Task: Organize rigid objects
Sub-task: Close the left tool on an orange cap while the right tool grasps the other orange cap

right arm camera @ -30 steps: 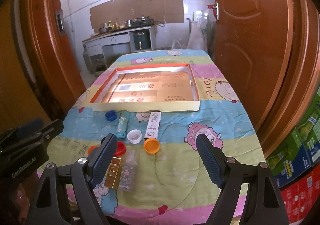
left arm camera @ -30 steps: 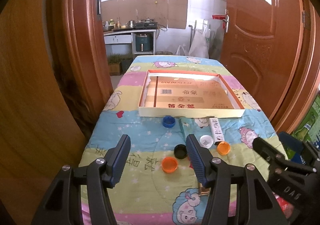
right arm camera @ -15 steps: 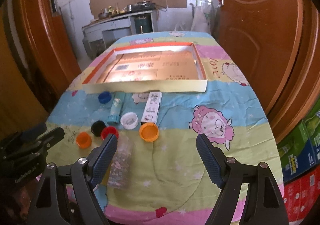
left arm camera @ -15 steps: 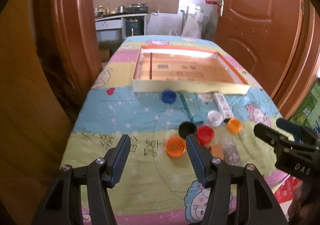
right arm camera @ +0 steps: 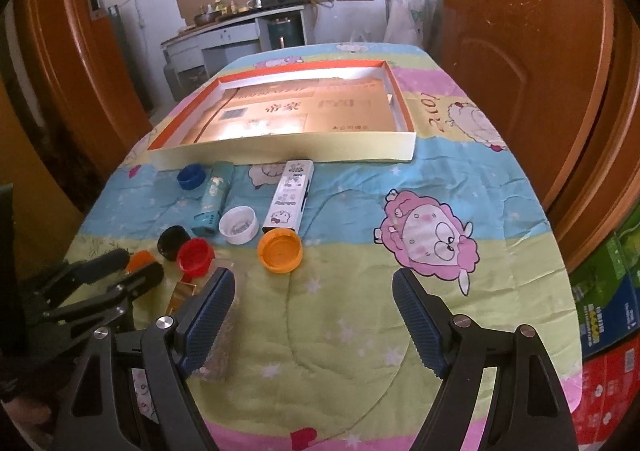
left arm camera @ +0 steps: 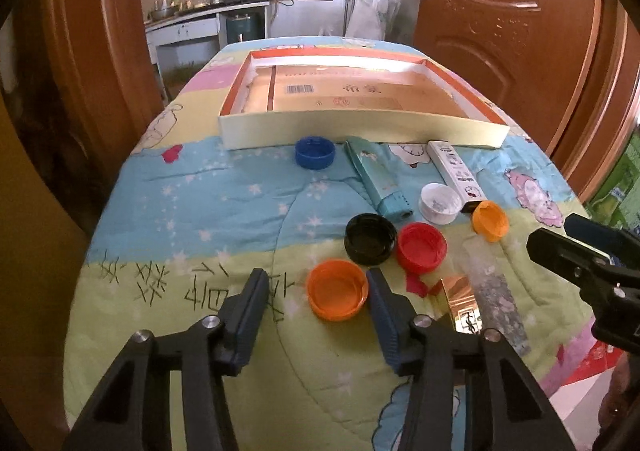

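A large orange cap (left arm camera: 337,295) lies open side up on the quilted table between the fingertips of my left gripper (left arm camera: 316,291). The jaws are closing; the right finger is close to the cap's rim and the left finger stands off it. Just beyond lie a black cap (left arm camera: 370,239) and a red cap (left arm camera: 422,247). My right gripper (right arm camera: 314,291) hangs open over bare quilt, with a smaller orange cap (right arm camera: 280,249) just ahead of it. The shallow cardboard tray (left arm camera: 360,131) stands across the far side with only its printed liner showing.
Near the tray lie a blue cap (left arm camera: 315,152), a teal box (left arm camera: 378,183), a white cartoon box (left arm camera: 456,175) and a white cap (left arm camera: 440,203). A gold bar (left arm camera: 460,303) and a clear glitter packet (left arm camera: 496,299) lie right of the left gripper. Wooden doors flank the table.
Both grippers have come down closer to the table. The left jaws have narrowed around the large orange cap. No object has moved.
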